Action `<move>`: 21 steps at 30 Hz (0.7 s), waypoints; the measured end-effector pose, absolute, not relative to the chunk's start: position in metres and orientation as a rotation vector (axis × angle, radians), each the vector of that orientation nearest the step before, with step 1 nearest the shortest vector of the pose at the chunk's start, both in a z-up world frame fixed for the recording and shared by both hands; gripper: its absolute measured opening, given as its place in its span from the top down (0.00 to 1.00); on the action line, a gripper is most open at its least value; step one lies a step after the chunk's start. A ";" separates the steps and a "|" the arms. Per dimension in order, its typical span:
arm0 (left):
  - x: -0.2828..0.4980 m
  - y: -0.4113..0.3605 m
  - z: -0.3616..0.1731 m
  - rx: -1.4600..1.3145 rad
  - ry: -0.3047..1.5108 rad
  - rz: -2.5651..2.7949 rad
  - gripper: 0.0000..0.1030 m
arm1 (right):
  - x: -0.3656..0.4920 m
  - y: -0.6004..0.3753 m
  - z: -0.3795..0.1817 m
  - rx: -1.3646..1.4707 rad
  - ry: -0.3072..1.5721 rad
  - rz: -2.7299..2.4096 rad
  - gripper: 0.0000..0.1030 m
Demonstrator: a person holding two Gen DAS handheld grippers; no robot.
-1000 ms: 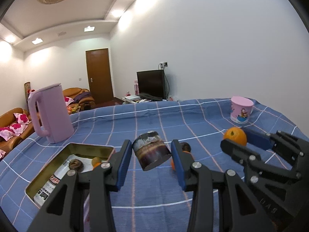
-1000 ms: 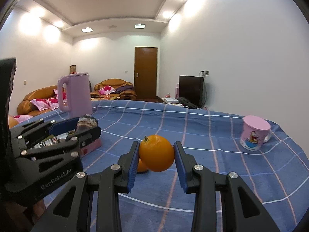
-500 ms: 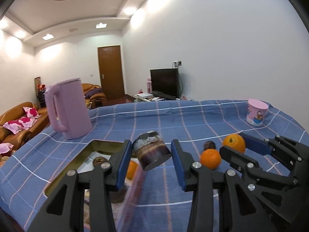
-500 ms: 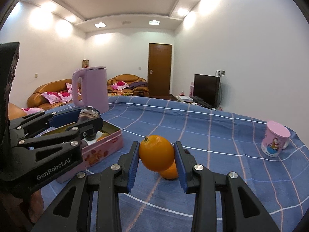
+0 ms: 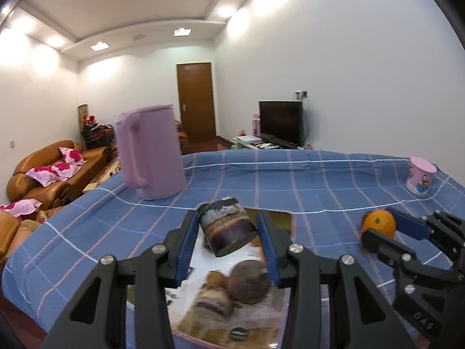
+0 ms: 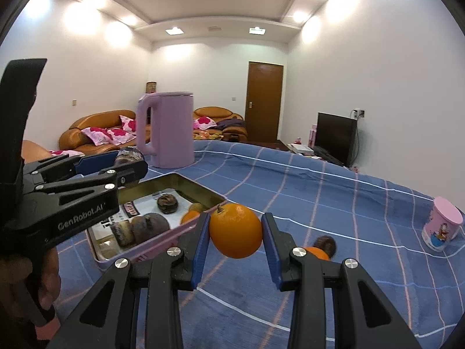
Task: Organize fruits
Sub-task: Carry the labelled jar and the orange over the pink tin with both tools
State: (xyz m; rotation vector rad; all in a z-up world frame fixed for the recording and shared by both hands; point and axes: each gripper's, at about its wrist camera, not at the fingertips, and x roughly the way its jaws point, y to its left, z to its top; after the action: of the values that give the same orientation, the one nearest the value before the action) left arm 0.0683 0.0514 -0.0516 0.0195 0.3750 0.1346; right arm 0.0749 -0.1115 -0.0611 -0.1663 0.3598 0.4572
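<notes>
My left gripper [image 5: 229, 232] is shut on a dark purple cut fruit piece [image 5: 228, 226] and holds it above the pink tin tray [image 5: 279, 314]. The tray holds several dark fruits [image 5: 248, 280] and small oranges. My right gripper [image 6: 235, 232] is shut on an orange [image 6: 235, 230], held in the air just right of the tray's rim [image 6: 151, 242]. The left gripper also shows in the right wrist view [image 6: 128, 163], over the tray. The right gripper with its orange [image 5: 377, 223] shows in the left wrist view. Another orange [image 6: 316, 252] and a dark fruit [image 6: 326, 243] lie on the cloth.
A tall lilac kettle [image 5: 149, 151] stands on the blue checked tablecloth [image 5: 290, 180] behind the tray. A pink mug [image 6: 441, 228] stands at the table's right edge. Sofas, a door and a TV are beyond the table.
Both grippers have moved left toward the tray with their fruit. The left gripper is now over the tray; the right one is beside its rim. Both stay shut.
</notes>
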 end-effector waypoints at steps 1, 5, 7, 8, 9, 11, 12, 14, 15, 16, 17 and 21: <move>0.069 0.056 -0.052 0.017 0.377 0.143 0.58 | 0.075 -0.109 -0.061 -0.168 0.359 0.464 0.63; 0.073 0.075 -0.053 0.003 0.392 0.176 0.58 | 0.075 -0.094 -0.059 -0.177 0.358 0.496 0.63; 0.076 0.086 -0.053 0.000 0.398 0.193 0.58 | 0.075 -0.087 -0.059 -0.186 0.358 0.511 0.63; 0.076 0.089 -0.053 -0.001 0.399 0.198 0.58 | 0.074 -0.082 -0.059 -0.190 0.357 0.520 0.63; 0.078 0.093 -0.054 -0.001 0.404 0.205 0.58 | 0.074 -0.078 -0.059 -0.192 0.357 0.528 0.63; 0.081 0.098 -0.055 0.001 0.415 0.215 0.58 | 0.071 -0.070 -0.060 -0.197 0.357 0.545 0.63; 0.082 0.102 -0.057 0.004 0.423 0.222 0.58 | 0.071 -0.067 -0.061 -0.198 0.358 0.551 0.63; 0.085 0.106 -0.060 0.004 0.436 0.228 0.58 | 0.070 -0.061 -0.062 -0.200 0.362 0.568 0.63; 0.086 0.108 -0.062 0.003 0.443 0.231 0.58 | 0.070 -0.057 -0.063 -0.203 0.364 0.575 0.63; 0.087 0.109 -0.063 0.003 0.451 0.232 0.58 | 0.069 -0.054 -0.064 -0.206 0.367 0.583 0.63; 0.088 0.109 -0.066 0.003 0.461 0.234 0.58 | 0.069 -0.049 -0.065 -0.212 0.369 0.591 0.63; 0.091 0.114 -0.070 -0.001 0.478 0.236 0.58 | 0.066 -0.037 -0.068 -0.228 0.377 0.616 0.63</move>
State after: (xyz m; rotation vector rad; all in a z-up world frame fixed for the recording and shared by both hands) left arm 0.0915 0.1136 -0.0697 -0.0006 0.4782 0.2362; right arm 0.0658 -0.0367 -0.0678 -0.2281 0.3768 0.6157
